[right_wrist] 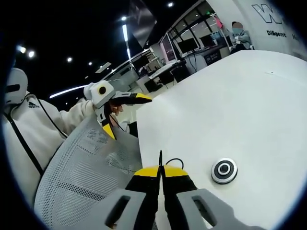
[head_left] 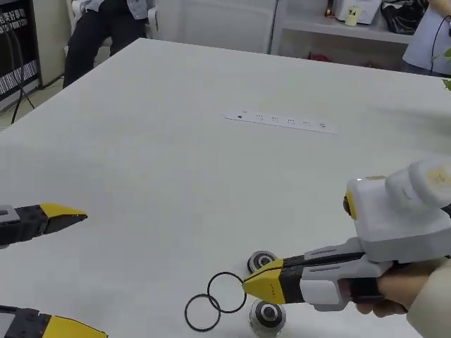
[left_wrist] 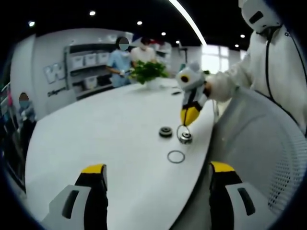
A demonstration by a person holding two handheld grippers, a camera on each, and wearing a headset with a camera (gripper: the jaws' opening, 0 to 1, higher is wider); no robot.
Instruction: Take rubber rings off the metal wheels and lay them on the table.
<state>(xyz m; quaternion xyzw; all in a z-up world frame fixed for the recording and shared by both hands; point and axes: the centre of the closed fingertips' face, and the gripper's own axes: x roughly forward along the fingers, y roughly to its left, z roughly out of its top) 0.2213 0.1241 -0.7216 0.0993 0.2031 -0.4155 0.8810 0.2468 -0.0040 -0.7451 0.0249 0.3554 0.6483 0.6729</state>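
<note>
My right gripper (head_left: 246, 286) is shut on a thin black rubber ring (head_left: 226, 292) and holds it just above the white table (head_left: 176, 162). A second ring (head_left: 203, 312) lies flat beside it. Two metal wheels sit close by, one behind the jaws (head_left: 262, 261) and one in front (head_left: 268, 315). In the right gripper view the shut gripper (right_wrist: 161, 171) pinches the ring (right_wrist: 160, 158) edge-on, with a wheel (right_wrist: 224, 170) to its right. My left gripper (head_left: 95, 274) stands wide open at the left. From the left gripper (left_wrist: 157, 171) I see the loose ring (left_wrist: 176, 156) and both wheels (left_wrist: 165, 132) (left_wrist: 185, 139).
A white power strip (head_left: 282, 120) lies mid-table, farther back. The table's near edge runs by the rings, with a grey mesh chair (left_wrist: 268, 158) beyond it. A potted plant (left_wrist: 146, 72) and people stand at the far side.
</note>
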